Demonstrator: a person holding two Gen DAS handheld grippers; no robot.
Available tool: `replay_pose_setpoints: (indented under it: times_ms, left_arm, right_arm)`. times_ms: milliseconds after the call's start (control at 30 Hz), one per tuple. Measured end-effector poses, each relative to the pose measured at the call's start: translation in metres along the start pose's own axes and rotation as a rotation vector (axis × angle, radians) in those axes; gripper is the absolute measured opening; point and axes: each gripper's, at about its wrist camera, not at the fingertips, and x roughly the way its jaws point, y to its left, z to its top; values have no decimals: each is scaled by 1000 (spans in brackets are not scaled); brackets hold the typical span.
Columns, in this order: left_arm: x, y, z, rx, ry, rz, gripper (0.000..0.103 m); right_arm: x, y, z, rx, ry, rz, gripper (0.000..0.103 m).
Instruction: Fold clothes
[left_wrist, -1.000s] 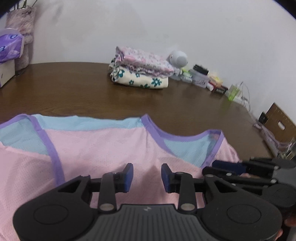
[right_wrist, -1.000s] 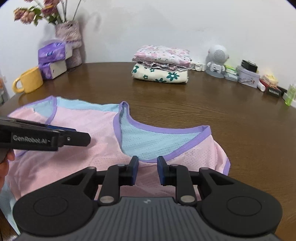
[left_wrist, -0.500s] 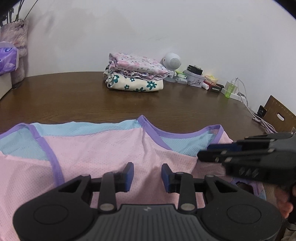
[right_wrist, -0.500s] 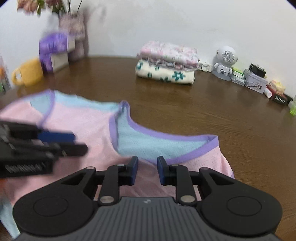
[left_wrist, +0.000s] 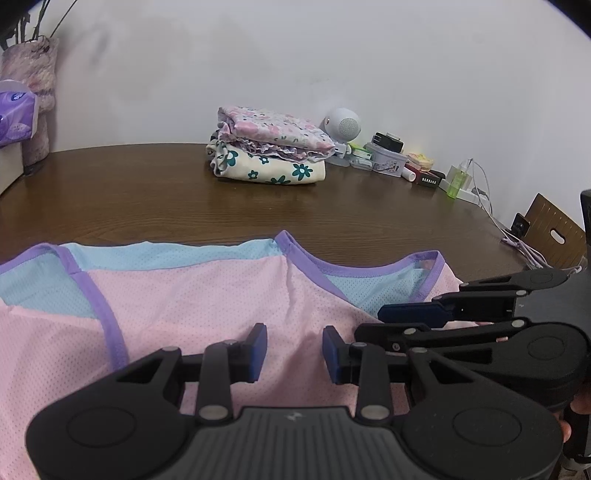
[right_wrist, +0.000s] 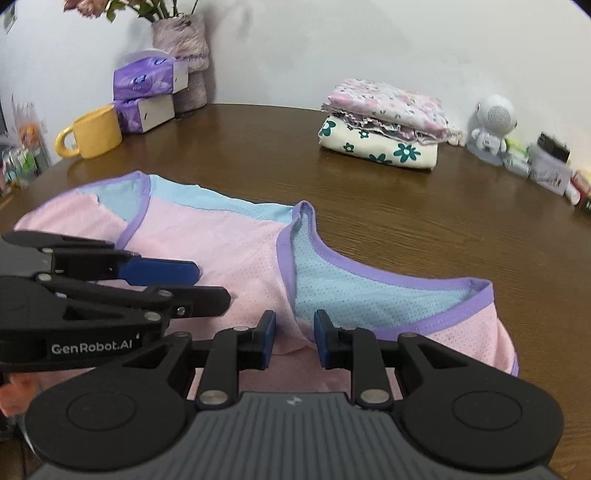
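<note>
Two folded garments (right_wrist: 384, 129) stacked far right; pink vest (right_wrist: 229, 236) unfolded, near; left gripper (left_wrist: 294, 347) and right gripper (right_wrist: 294, 338) part-open, holding nothing.

A yellow mug (right_wrist: 94, 133) stands beside purple tissue packs (right_wrist: 146, 94) and a vase (right_wrist: 183, 61) on the brown table (right_wrist: 258, 147).
</note>
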Motion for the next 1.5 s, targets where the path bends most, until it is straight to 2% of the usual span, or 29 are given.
replay_pose_setpoints:
  times_ms: [167, 400, 600, 833, 867, 1000, 1267, 1367, 1433, 1500]
  left_arm:
    - [-1, 3, 0, -17, 1, -8, 31]
    - [-1, 2, 0, -16, 0, -5, 31]
    - [-1, 2, 0, -13, -1, -5, 31]
    - [-2, 1, 1, -13, -1, -4, 32]
    - [-2, 1, 1, -13, -1, -4, 32]
    - [-2, 0, 0, -8, -2, -2, 32]
    - [-2, -1, -1, -5, -3, 0, 32]
    - [-2, 0, 0, -11, -3, -3, 32]
    - [-2, 0, 0, -13, -3, -3, 32]
    - [-2, -1, 0, -9, -3, 0, 32]
  right_arm:
    - [-4, -11, 4, 66, -16, 17, 22]
    - [-5, -20, 4, 95, -30, -12, 22]
    - [1, -5, 2, 23, -12, 5, 22]
    - [3, 7, 0, -56, -4, -18, 22]
    - [3, 8, 0, -60, -3, -18, 21]
    - [4, 10, 1, -82, 2, -15, 5]
    - [9, 13, 10, -154, -16, -79, 3]
    - [9, 6, 8, -106, -4, -72, 9]
    - [-1, -7, 9, -18, -35, -54, 17]
    - [-13, -24, 11, 87, -74, -30, 17]
